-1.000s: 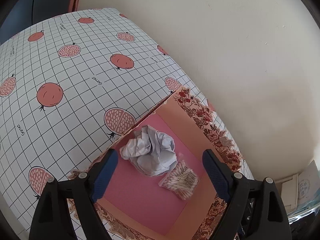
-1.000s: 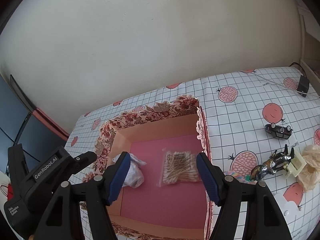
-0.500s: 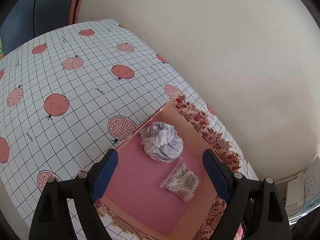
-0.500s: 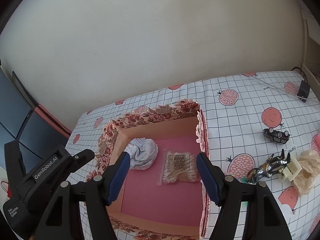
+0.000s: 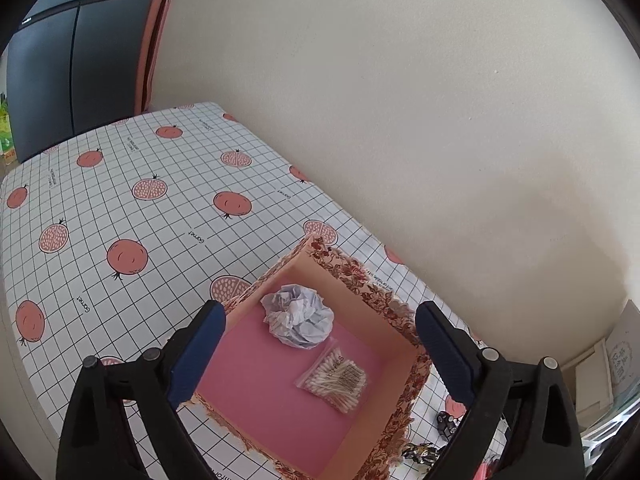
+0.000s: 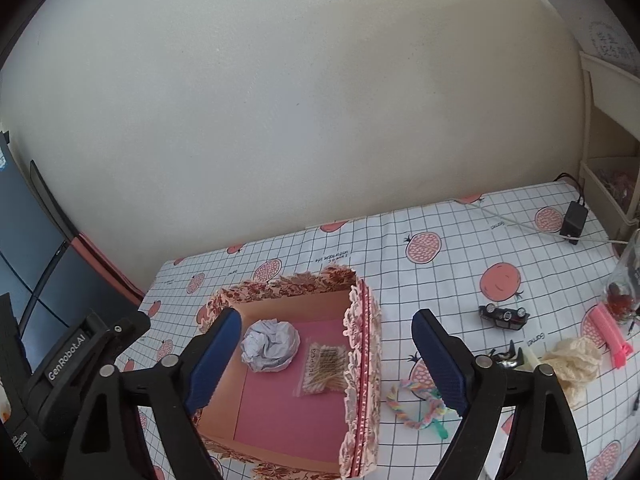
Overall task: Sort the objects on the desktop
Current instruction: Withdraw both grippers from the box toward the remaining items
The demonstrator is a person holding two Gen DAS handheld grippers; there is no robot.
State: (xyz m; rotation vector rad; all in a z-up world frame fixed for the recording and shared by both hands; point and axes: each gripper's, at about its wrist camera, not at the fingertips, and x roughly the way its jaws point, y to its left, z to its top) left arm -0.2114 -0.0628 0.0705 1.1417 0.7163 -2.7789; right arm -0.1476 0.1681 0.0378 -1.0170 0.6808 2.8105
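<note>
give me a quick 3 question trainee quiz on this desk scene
1. Which two things lie in the box?
2. True or false: the paper ball is clamped by the left hand-held gripper.
3. The toy car sits: A) in the box, B) on the cloth outside the box, C) under the swabs.

Key: 1. paper ball and swabs; 2. false, both the left and the right hand-held gripper are opening, nothing between the fingers; 3. B

Paper, card and plastic on a printed table cover

The box (image 5: 394, 309) looks like matt card with a floral paper skin and a smooth pink floor; the paper ball (image 5: 298, 321) is crumpled and matt; the cotton swab bag (image 5: 334, 378) is clear glossy plastic; the tablecloth (image 5: 120, 200) is smooth; the gripper pads (image 6: 214, 356) are matt blue.
</note>
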